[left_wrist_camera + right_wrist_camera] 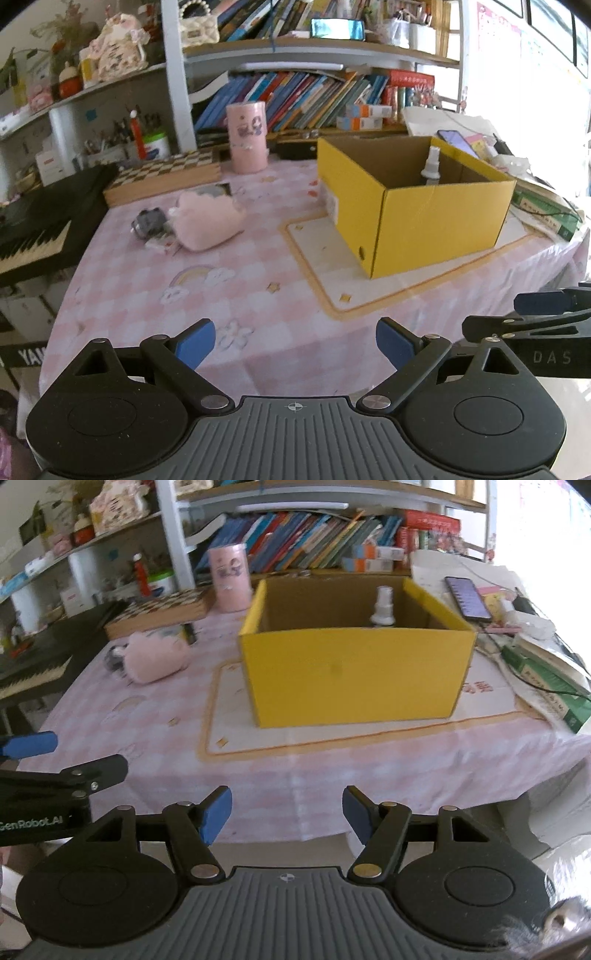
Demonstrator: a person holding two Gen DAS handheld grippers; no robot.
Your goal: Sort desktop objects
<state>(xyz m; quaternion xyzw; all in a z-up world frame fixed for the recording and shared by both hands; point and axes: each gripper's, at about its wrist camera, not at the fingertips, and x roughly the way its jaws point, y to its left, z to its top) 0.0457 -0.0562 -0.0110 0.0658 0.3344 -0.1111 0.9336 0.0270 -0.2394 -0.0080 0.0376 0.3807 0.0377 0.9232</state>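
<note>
The left tool [294,341] (gaping, empty) hangs over the pink tablecloth [236,280].

Spray bottle [383,607] base hidden behind yellow box [354,672] wall.

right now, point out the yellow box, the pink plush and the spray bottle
yellow box [351,675], right wrist view, front wall
pink plush [207,225], left wrist view, middle of body
spray bottle [383,605], right wrist view, white neck above the box wall

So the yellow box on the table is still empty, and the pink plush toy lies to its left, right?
Not quite. The yellow box is not empty: a white spray bottle stands inside it, clearest in the right wrist view. The pink plush toy does lie on the table to its left.
</note>
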